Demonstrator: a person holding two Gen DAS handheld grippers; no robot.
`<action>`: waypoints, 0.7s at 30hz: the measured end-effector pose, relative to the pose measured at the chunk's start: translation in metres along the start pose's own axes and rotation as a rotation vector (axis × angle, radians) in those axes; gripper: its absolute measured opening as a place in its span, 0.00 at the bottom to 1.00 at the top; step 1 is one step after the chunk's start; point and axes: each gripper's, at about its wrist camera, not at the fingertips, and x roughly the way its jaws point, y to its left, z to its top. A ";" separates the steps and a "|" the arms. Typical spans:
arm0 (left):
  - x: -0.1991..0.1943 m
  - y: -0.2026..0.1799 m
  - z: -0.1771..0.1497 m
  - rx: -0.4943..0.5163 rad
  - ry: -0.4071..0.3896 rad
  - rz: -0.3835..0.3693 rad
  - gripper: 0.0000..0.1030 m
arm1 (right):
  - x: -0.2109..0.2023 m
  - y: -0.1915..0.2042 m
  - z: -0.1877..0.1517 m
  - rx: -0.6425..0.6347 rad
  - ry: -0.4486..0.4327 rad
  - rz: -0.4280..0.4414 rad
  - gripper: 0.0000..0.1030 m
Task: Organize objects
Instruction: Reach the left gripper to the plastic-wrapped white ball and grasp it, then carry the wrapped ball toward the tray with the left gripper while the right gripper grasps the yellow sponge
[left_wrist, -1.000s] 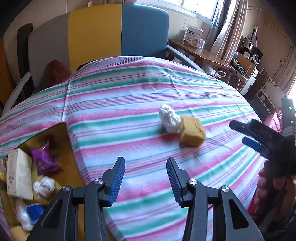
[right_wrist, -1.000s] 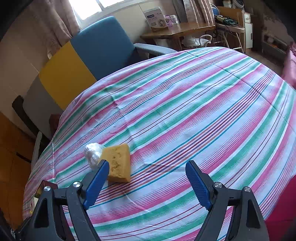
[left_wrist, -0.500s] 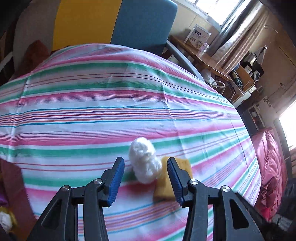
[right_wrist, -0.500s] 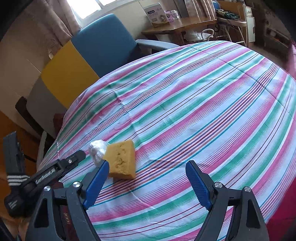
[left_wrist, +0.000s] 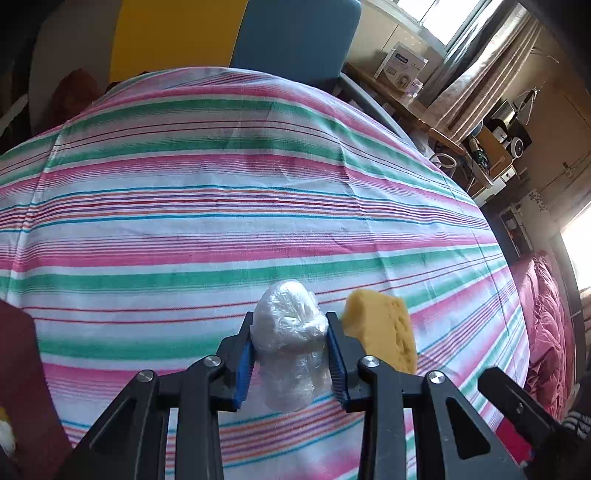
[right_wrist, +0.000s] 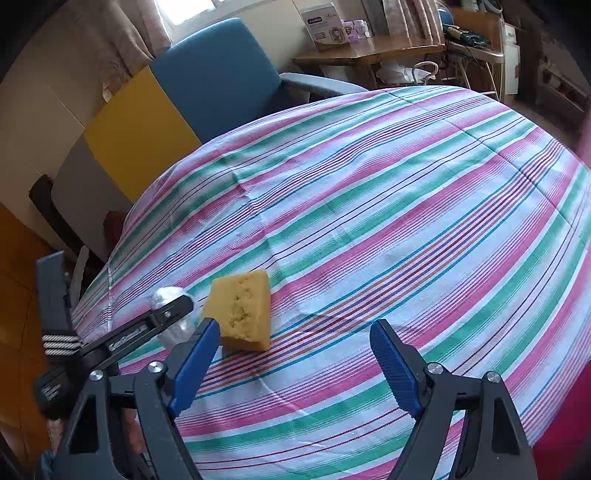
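Observation:
A crumpled clear plastic wad (left_wrist: 290, 332) sits between the blue pads of my left gripper (left_wrist: 290, 345), which is shut on it on the striped tablecloth (left_wrist: 221, 221). A yellow sponge (left_wrist: 384, 332) lies just right of it. In the right wrist view the sponge (right_wrist: 242, 308) lies ahead of the left fingertip of my right gripper (right_wrist: 295, 354), which is open and empty above the cloth. The left gripper (right_wrist: 173, 310) shows there at the left, with the wad (right_wrist: 168, 297) partly hidden behind it.
A blue, yellow and grey chair (right_wrist: 184, 96) stands behind the table. A wooden desk (right_wrist: 369, 51) with a white box (right_wrist: 325, 26) stands at the back right. The table's left edge (right_wrist: 110, 266) drops off beside the left gripper. Red bedding (left_wrist: 546, 332) lies at the right.
My left gripper has moved forward over the table to the plastic wad and shut on it. My right gripper has stayed open and nearly still.

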 end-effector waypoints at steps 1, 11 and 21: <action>-0.010 0.001 -0.006 0.010 -0.008 0.005 0.34 | 0.001 0.000 -0.001 -0.003 0.004 -0.003 0.82; -0.100 0.017 -0.079 0.081 -0.053 0.009 0.34 | 0.020 0.007 -0.007 -0.052 0.091 -0.039 0.82; -0.171 0.055 -0.114 0.047 -0.132 -0.004 0.34 | 0.060 0.062 0.002 -0.148 0.149 -0.058 0.92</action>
